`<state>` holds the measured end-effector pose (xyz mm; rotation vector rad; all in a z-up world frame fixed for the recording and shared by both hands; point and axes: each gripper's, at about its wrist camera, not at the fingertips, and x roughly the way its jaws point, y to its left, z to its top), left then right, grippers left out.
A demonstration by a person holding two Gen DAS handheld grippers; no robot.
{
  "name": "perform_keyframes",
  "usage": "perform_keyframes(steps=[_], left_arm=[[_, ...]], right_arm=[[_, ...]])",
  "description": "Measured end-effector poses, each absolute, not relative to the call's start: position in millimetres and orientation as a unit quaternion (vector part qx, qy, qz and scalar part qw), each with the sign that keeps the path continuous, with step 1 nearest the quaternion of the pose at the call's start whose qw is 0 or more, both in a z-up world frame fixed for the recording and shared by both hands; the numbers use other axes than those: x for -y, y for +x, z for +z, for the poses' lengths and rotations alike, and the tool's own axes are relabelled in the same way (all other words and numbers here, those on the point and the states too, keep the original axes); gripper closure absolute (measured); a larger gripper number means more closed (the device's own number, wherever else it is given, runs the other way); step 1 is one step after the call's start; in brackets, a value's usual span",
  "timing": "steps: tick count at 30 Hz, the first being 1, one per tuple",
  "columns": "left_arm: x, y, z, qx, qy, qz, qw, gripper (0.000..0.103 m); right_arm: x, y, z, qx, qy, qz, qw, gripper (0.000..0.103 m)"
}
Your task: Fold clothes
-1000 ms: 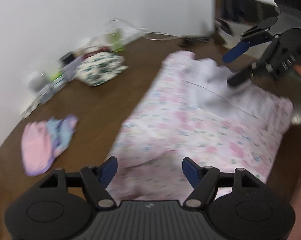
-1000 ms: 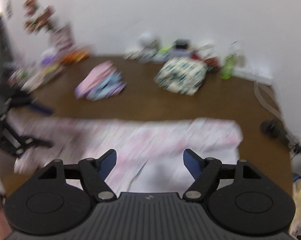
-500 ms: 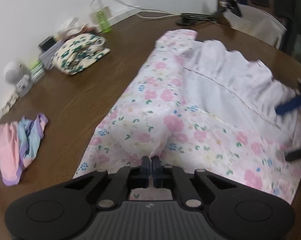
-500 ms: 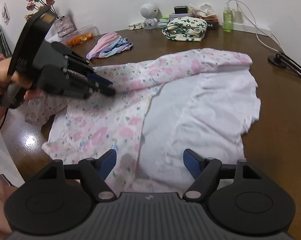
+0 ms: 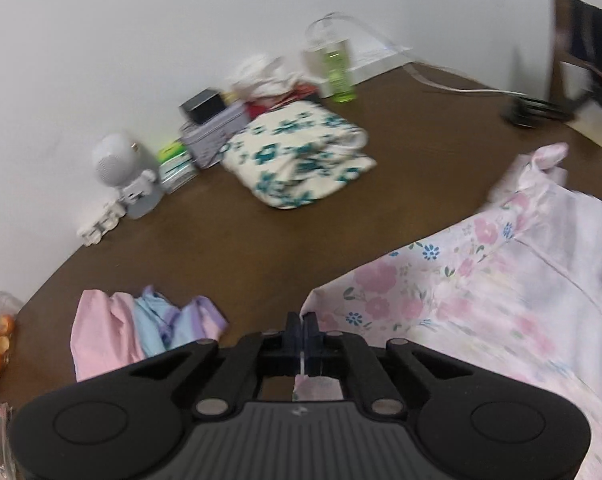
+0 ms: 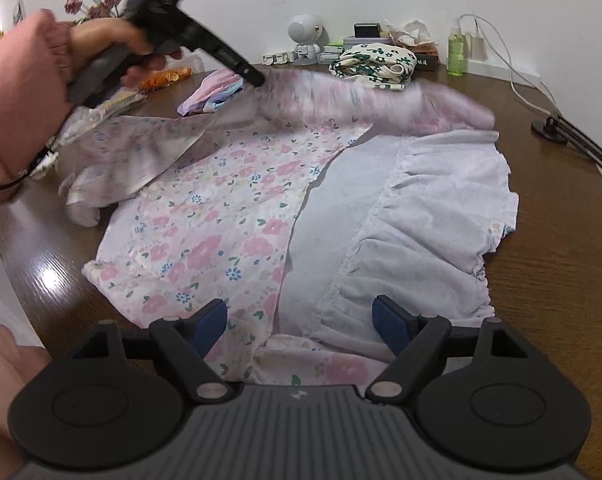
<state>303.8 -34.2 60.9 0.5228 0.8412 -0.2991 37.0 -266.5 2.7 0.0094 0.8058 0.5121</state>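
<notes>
Right wrist view, left to right: a pink sleeve (image 6: 17,92) and the hand (image 6: 113,46) beyond it are gripping the left claw (image 6: 257,79), which is pinching the far edge of the floral garment (image 6: 221,216) and lifting it clear of the bench (image 6: 561,264); the raised cloth is blurring across the far side. Just behind that fold, a small pink, blue and purple pile (image 6: 213,94) is lying near the far left edge. Along the far edge by the wall are standing a round white gadget (image 6: 305,34), a folded cream cloth with teal flowers (image 6: 375,64) and a green bottle (image 6: 455,54). The garment is spreading over the middle of the bench, its print face on the left and its pale inner side with a gathered ruffle on the right. The right claw (image 6: 301,322) is hovering at the near edge with its jaws standing wide, having just been opening a little further; the garment's near hem is lying under and between the pads without being pressed.

Left wrist view, left to right: the small pile (image 5: 141,328) is sitting near the bench's left edge, the teal-flowered cloth (image 5: 301,156) farther back, and the left claw (image 5: 303,338) is staying fully closed on a corner of the floral garment (image 5: 481,288), whose cloth is trailing off toward the right.
</notes>
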Motion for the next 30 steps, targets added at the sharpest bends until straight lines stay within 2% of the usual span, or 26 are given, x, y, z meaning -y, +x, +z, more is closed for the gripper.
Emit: perform_keyframes(steps=[6,9,11,12,15,16,17,21,25,27,29,30], left_arm=[[26.9,345.3,29.3,-0.435,0.222,-0.118,0.864,0.101],[19.1,345.1,29.8,-0.443,0.195,-0.128,0.866,0.076],[12.7,335.7,41.4,-0.428,0.185,-0.126,0.876,0.051],[3.9,324.1,56.0,-0.41,0.176,-0.129,0.886,0.047],[-25.8,281.3,97.0,-0.361,0.149,-0.139,0.91,0.021],[-37.6,262.1,108.9,-0.346,0.143,-0.144,0.916,0.008],[-49.2,242.8,120.4,-0.332,0.137,-0.149,0.921,0.003],[-74.5,156.4,116.5,-0.34,0.184,-0.196,0.901,0.003],[-69.7,92.0,87.8,-0.342,0.239,-0.203,0.886,0.009],[-64.3,76.9,75.2,-0.339,0.251,-0.202,0.884,0.014],[-56.7,73.5,63.9,-0.327,0.263,-0.196,0.886,0.029],[-55.1,77.4,60.2,-0.325,0.267,-0.193,0.886,0.033]], right_arm=[[267.3,35.2,2.9,-0.388,0.014,0.246,0.888,0.022],[267.5,34.1,3.1,-0.389,0.013,0.246,0.888,0.021],[267.3,33.5,3.1,-0.389,0.014,0.246,0.887,0.019],[267.2,33.1,3.0,-0.389,0.014,0.247,0.887,0.018],[269.5,33.6,3.6,-0.39,0.03,0.248,0.886,0.016],[270.4,33.8,3.8,-0.391,0.036,0.248,0.886,0.016],[272.2,34.4,4.1,-0.39,0.045,0.249,0.885,0.016],[272.9,34.6,7.4,-0.382,0.061,0.246,0.889,0.016],[262.4,37.1,15.0,-0.37,0.055,0.256,0.891,0.016],[253.3,38.8,18.3,-0.367,0.045,0.262,0.891,0.016],[244.6,40.8,19.4,-0.367,0.036,0.268,0.89,0.016],[240.2,41.6,19.5,-0.368,0.03,0.27,0.889,0.016]])
